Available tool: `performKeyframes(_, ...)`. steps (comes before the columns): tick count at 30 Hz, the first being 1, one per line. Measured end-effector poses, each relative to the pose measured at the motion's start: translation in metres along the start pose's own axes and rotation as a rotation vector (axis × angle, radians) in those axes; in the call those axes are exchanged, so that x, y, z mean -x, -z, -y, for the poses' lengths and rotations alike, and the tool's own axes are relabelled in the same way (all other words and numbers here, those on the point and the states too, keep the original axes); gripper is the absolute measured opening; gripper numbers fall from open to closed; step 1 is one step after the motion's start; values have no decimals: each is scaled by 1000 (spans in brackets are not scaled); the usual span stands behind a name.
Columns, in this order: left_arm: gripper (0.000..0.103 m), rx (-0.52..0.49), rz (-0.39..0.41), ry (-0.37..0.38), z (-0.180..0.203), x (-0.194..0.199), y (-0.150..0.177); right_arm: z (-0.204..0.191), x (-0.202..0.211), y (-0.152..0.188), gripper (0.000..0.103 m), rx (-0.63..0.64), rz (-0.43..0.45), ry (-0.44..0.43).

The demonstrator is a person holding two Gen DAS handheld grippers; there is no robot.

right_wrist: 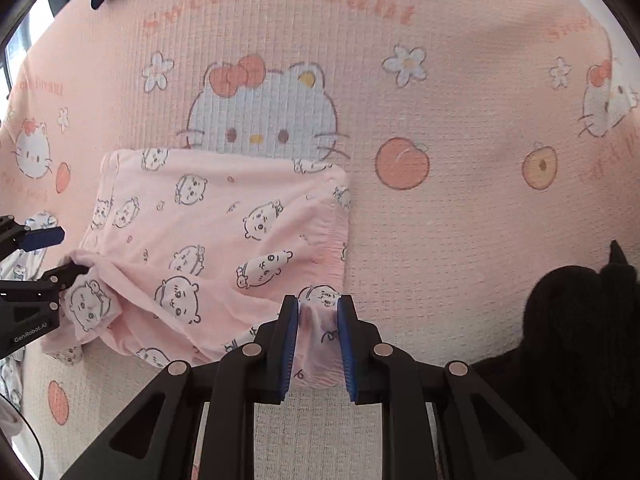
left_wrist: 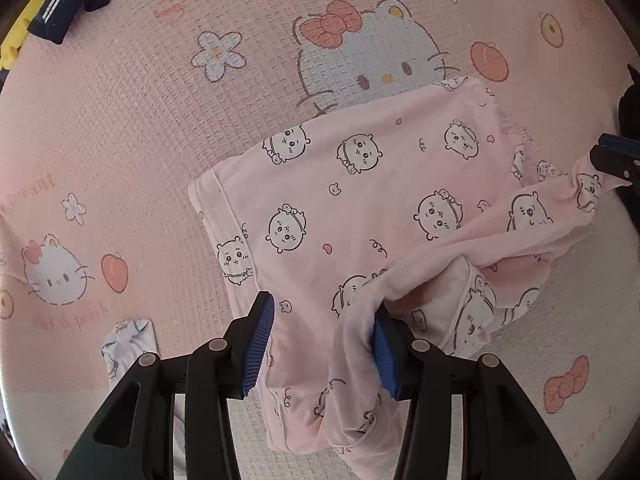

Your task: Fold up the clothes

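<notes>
The pink printed garment (right_wrist: 224,232) lies partly folded on the pink blanket (right_wrist: 440,80), far edge flat and near edge bunched, with the left gripper (left_wrist: 324,344) spread wide, cloth draped over one finger, and the right gripper (right_wrist: 318,344) pinching the near right corner, so the final fold is judged outstanding.

A bed covered by a pink cat-print blanket (right_wrist: 440,240) carried pink pajama pants (left_wrist: 360,200) near its middle. A navy garment (left_wrist: 68,4) and something yellow (left_wrist: 20,36) lay at the far edge, and a black cloth (right_wrist: 572,320) to the right.
</notes>
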State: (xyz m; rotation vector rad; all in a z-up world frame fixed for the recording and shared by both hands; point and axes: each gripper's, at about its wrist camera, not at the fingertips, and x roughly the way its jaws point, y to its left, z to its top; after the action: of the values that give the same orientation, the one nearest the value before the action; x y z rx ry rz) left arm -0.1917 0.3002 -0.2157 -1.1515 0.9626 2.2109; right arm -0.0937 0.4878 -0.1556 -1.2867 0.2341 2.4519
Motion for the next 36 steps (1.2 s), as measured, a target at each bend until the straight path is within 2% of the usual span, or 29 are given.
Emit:
performKeyframes(2,44,-7,-4,-5,-1,-6,-1,2,-7,0,18,-10,-17,-10)
performKeyframes(10,45,-5,-12,75,-10,-19,-5,15,-22,-8,18,-62,-67,-53)
performKeyframes(17,46,30,-58,198,-19,-25,-3,24,-17,-8,20,-151,-81,-80)
performKeyframes(19,46,80,-53,244,-27,-20,-2,26,-9,-7,38,-169,-78,-89)
performKeyframes(20,46,106,-50,267,-31,-17,-2,27,-4,-6,52,-170,-75,-87)
performKeyframes(21,46,131,-47,289,-36,-14,-2,28,1,-6,57,-161,-67,-81)
performKeyframes(24,46,195,-43,334,-46,-1,1,29,13,-2,58,-138,-72,-49)
performKeyframes(27,46,220,-22,371,-51,18,6,31,21,7,59,-134,-73,-52)
performKeyframes(32,47,173,-10,383,-39,35,17,33,17,23,61,-151,-93,-73)
performKeyframes(36,47,167,-57,411,-25,26,24,32,3,30,61,-159,-129,-82)
